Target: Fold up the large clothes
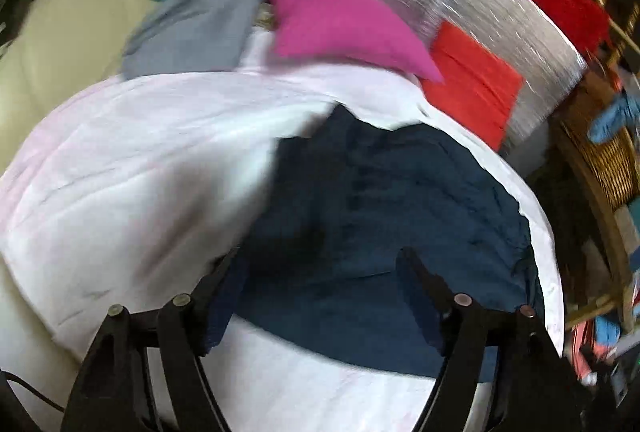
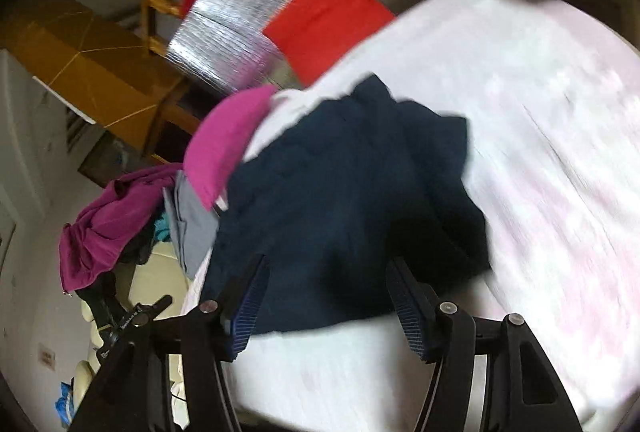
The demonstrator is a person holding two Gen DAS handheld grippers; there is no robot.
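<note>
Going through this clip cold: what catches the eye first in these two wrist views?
The dark navy garment stands out first, lying bunched on the pale pink-white sheet, right ahead of both open tongs, left and right, neither gripping it. Behind it sit a magenta piece and a flat orange-red one against a shiny silver roll.

The folded navy blue garment [image 1: 380, 200] lies on the pale pink quilted bed cover [image 1: 132, 168]. Beyond it rests the magenta pillow [image 1: 340, 20], with the grey cloth [image 1: 200, 20] to its left and the folded orange-red cloth [image 1: 472, 80] to its right, on the silver foil sheet [image 1: 480, 8].
</note>
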